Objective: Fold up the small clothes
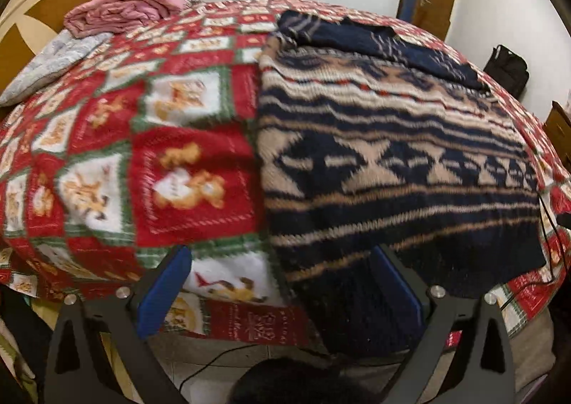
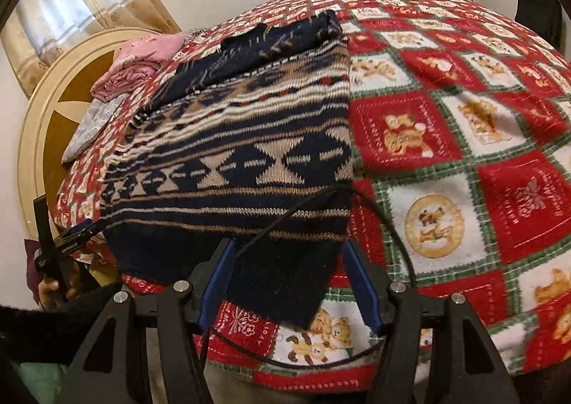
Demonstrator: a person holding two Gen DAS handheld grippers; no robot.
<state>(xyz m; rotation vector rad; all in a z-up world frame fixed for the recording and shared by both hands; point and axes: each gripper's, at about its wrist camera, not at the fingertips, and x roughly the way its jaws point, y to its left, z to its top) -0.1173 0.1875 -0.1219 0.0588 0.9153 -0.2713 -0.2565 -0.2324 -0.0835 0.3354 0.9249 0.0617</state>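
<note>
The sweater [image 1: 392,154] is laid flat on the bed's blanket [image 1: 117,140], its hem hanging a bit over the near edge. The left gripper [image 1: 282,279] is held spread wide at that edge, 1 finger [image 1: 162,293] over the blanket, the other over the sweater's near left corner, nothing pinched. The right gripper [image 2: 289,282] is spread too, with the near right corner of the sweater seen between its fingers [image 2: 362,286], not clamped. A cable [image 2: 385,225] is draped across there.
</note>
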